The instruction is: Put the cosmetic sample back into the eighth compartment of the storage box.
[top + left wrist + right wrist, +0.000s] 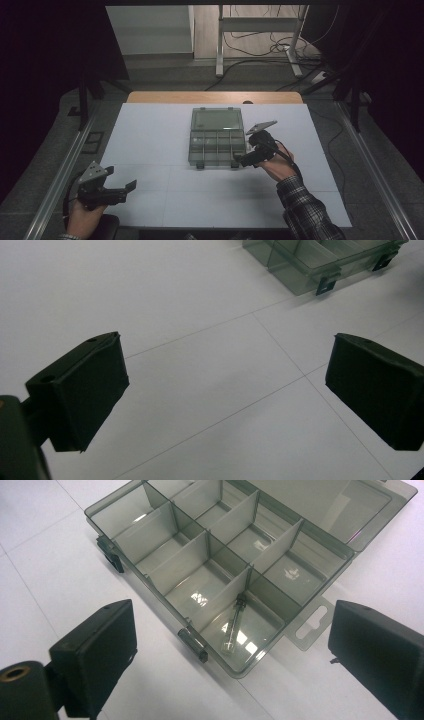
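A smoky clear compartment box (217, 137) lies open in the middle of the white table, its lid folded back toward the far side. In the right gripper view a small clear vial with a black cap (234, 624) lies in the box's (165, 565) nearest corner compartment; the other compartments look empty. My right gripper (243, 159) hovers at the box's near right corner, open, with the vial below the gap between its jaws (235, 630) and untouched. My left gripper (121, 178) is near the table's front left, open over bare table (225, 385). A corner of the box (320, 260) is farther off.
The white table sheet (165, 200) has a wooden edge (215, 97) at the back. Metal rails (65, 165) run along both sides. Desk legs and loose cables (260, 50) lie on the floor beyond the table.
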The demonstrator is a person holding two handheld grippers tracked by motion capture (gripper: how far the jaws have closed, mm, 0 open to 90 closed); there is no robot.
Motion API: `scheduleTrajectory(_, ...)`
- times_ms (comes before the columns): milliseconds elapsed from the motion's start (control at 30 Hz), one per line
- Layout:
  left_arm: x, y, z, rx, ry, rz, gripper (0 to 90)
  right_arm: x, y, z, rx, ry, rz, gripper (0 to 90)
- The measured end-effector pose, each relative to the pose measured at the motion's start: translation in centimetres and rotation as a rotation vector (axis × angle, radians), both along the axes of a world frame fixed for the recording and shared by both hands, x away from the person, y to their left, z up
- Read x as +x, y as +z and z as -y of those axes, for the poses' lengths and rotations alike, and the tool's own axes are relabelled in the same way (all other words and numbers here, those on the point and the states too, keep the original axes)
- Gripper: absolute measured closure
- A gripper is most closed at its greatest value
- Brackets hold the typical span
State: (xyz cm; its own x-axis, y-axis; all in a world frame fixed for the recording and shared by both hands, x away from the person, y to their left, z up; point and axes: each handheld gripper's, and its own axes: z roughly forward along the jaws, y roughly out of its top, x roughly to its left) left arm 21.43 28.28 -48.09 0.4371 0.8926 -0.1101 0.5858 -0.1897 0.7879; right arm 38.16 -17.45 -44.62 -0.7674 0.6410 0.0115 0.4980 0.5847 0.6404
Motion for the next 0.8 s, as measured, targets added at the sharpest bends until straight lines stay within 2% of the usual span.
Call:
scheduleTrajectory(133, 0.0, 0.0, 0.0, 0.002, -0.001, 0.001, 3.7, -0.3, 0.2, 0.2, 0.012, -0.003, 0.010, 2.3)
scheduleTrajectory(300, 0.0, 0.0, 0.0, 0.002, -0.003, 0.001, 3.7, -0.5, 0.0, 0.3, 0.001, -0.003, 0.013, 0.0)
scheduleTrajectory(800, 0.0, 0.0, 0.1, 0.004, -0.011, -0.001, 3.7, -1.4, -0.1, 0.6, 0.000, 0.003, 0.030, 0.0)
